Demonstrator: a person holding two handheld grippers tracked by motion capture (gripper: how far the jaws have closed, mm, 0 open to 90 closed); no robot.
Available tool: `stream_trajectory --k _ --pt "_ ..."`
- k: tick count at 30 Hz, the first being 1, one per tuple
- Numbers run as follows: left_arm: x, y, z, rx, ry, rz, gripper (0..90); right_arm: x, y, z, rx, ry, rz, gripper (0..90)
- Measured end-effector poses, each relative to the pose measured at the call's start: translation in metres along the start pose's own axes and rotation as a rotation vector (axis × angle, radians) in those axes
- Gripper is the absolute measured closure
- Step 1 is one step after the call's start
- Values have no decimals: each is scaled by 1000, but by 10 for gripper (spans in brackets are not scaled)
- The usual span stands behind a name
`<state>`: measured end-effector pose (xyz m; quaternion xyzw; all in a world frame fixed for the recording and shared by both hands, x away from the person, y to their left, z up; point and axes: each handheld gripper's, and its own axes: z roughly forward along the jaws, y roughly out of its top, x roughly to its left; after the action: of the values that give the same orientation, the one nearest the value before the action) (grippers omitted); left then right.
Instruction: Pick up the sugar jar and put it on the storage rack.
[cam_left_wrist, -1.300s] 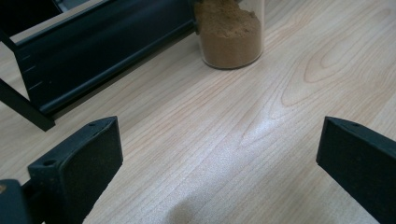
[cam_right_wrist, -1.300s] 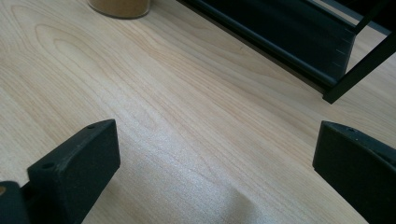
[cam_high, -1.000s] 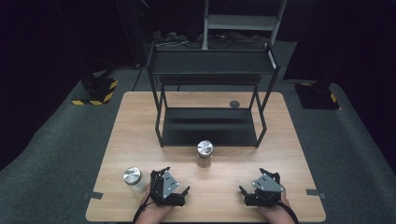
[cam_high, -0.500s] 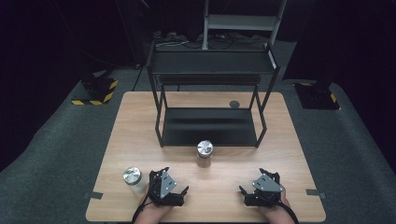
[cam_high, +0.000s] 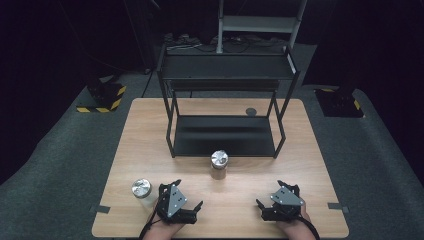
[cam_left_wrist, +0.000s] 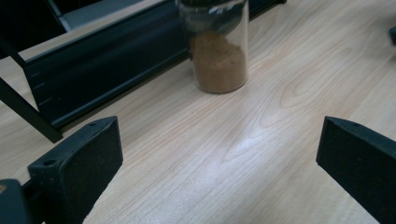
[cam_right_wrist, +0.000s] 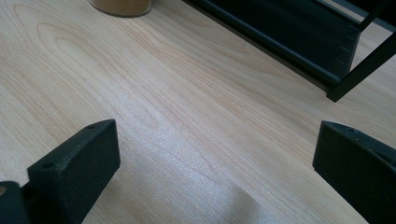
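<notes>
**Tongs wide at the near edge, two jars standing free**

Counter: pale wood, bearing a black two-tier rack toward the far side.

Jar with brown powder: upright, metal lid, just in front of the rack's lower shelf, between your two hands and ahead of them. In the left gripper view it stands beyond the jaws, apart from both.

Second jar: upright, metal lid, just beside your left tongs on their outer side; contents too small to tell.

Left tongs: jaws spread wide, holding nothing.

Right tongs: jaws spread wide, holding nothing, low over bare wood.
</notes>
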<state>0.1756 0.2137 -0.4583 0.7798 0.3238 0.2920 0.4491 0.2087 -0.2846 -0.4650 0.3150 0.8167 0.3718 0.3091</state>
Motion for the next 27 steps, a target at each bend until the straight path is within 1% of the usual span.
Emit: stream_trajectory --k 9,13,15,19,22,27 --pt "-1 3 -16 -58 1 -6 6 1 0 0 0 -3 -9 0" --pt "0 4 -20 -71 -1 -9 5 1 0 0 0 -2 -7 0" --pt "1 4 -23 -82 4 -7 5 1 0 0 0 -2 -7 0" --pt "4 2 -31 -108 14 -30 5 1 0 0 -1 -1 -6 0" --pt "6 1 -37 -119 28 -25 4 0 0 0 0 0 -5 0" --pt "10 -1 -45 -136 51 -30 4 0 0 0 -2 2 -3 0"
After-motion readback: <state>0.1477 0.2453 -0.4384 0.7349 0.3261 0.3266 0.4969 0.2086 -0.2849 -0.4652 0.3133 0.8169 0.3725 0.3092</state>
